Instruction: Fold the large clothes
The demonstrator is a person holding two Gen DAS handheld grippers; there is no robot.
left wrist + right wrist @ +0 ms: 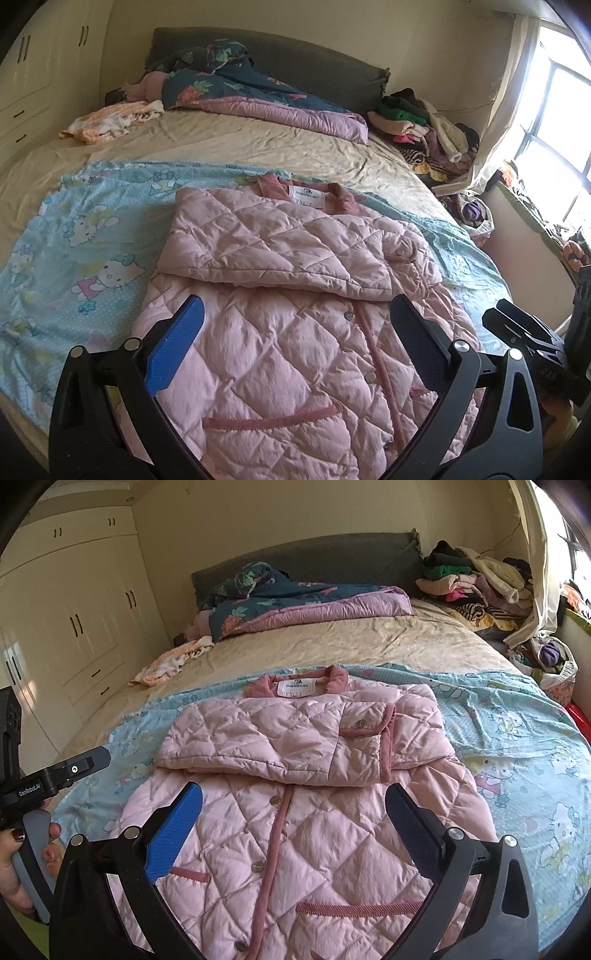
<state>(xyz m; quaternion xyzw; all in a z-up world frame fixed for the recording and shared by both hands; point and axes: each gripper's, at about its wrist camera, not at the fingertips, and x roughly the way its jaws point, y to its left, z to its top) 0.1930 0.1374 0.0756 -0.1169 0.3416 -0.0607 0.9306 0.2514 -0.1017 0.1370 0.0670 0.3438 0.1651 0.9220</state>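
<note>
A pink quilted jacket lies front side up on a light blue cartoon-print sheet at the foot of the bed. Both sleeves are folded across its chest, and its collar points toward the headboard. My left gripper hovers open over the jacket's lower half, nothing between its blue pads. My right gripper is open too, above the button placket, holding nothing. The right gripper's body shows at the right edge of the left wrist view. The left gripper's body, held by a hand, shows at the left of the right wrist view.
A dark floral quilt with a purple lining is bunched at the headboard. A heap of clothes sits at the bed's far right corner, and an orange-white cloth at the far left. Cream wardrobes line the left wall.
</note>
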